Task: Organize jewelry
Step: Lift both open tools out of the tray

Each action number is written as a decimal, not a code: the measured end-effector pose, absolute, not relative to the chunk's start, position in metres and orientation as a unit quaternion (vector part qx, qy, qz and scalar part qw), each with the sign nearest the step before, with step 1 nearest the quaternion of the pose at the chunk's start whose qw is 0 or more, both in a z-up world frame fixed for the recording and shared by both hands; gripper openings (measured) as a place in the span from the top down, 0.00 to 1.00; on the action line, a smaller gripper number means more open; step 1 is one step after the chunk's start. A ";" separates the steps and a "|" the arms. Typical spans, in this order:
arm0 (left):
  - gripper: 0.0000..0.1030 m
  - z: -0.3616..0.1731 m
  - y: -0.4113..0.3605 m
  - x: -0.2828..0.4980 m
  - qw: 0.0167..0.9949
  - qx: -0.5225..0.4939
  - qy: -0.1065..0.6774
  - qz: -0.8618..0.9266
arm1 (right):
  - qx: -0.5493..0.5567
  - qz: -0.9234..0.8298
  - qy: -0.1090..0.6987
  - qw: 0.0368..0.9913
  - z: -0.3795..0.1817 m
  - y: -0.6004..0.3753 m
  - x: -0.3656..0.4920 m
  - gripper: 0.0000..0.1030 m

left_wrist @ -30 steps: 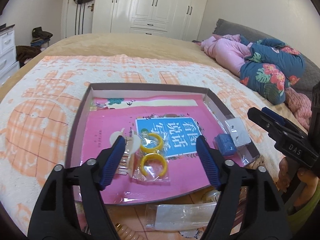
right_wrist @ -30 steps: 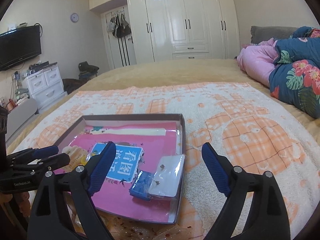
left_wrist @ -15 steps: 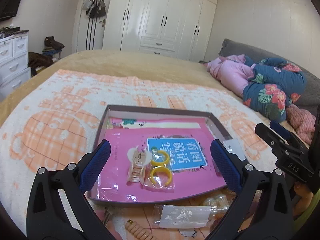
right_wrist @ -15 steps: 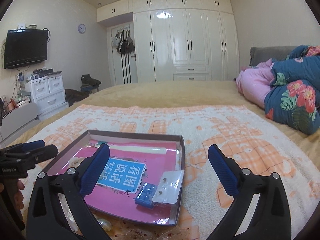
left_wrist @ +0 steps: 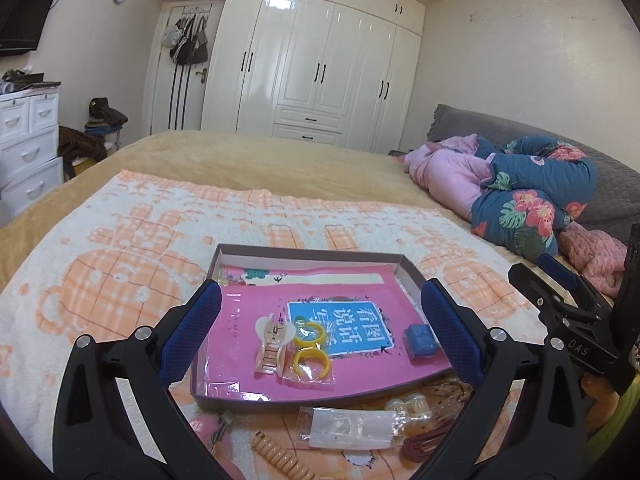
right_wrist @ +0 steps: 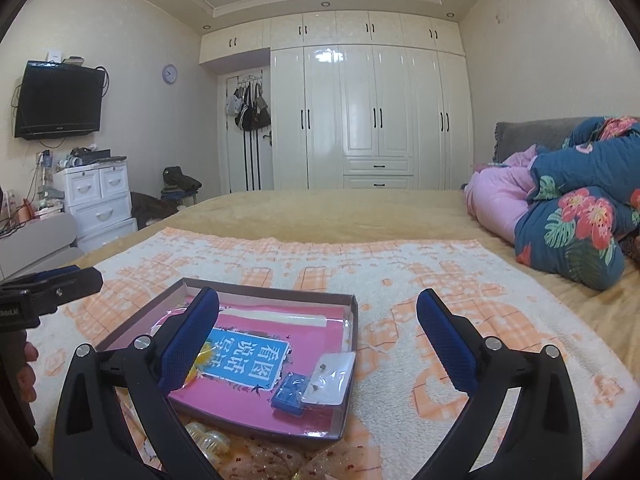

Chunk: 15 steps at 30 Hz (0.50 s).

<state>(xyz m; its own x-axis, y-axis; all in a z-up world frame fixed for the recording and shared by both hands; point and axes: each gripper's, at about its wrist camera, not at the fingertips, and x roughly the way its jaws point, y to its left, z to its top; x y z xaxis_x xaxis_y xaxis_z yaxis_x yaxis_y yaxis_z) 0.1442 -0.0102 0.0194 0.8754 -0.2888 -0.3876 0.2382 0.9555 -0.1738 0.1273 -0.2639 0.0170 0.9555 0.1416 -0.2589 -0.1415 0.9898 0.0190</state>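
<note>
The left tongs [left_wrist: 320, 334] hung released above the near edge of a shallow cardboard tray [left_wrist: 304, 254] on the bed [left_wrist: 256, 160], their jaws having just been opening with nothing between them. The right tongs [right_wrist: 318, 342] were likewise spread wide and empty, their jaws also just opened, over the tray's right side. Inside the tray, on a pink book [left_wrist: 256, 300], lay a pale hair claw [left_wrist: 274, 338] touching a clear packet with 2 yellow rings [left_wrist: 310, 354], and further right a small blue box [left_wrist: 420, 342] beside a clear earring pouch [right_wrist: 330, 376]. In front of the tray, on the orange-and-white blanket [left_wrist: 120, 248], lay another clear packet [left_wrist: 348, 422] and a beige coil hair tie [left_wrist: 284, 460].
</note>
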 end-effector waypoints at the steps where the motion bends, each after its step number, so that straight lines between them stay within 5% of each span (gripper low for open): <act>1: 0.11 0.021 -0.010 0.142 0.967 -0.060 0.205 -0.136 | 0.001 0.073 0.130 0.989 0.018 -0.264 0.125 0.06; 15: 0.11 0.039 -0.006 0.111 0.972 -0.068 0.170 -0.144 | -0.010 0.088 0.116 0.989 0.026 -0.261 0.090 0.06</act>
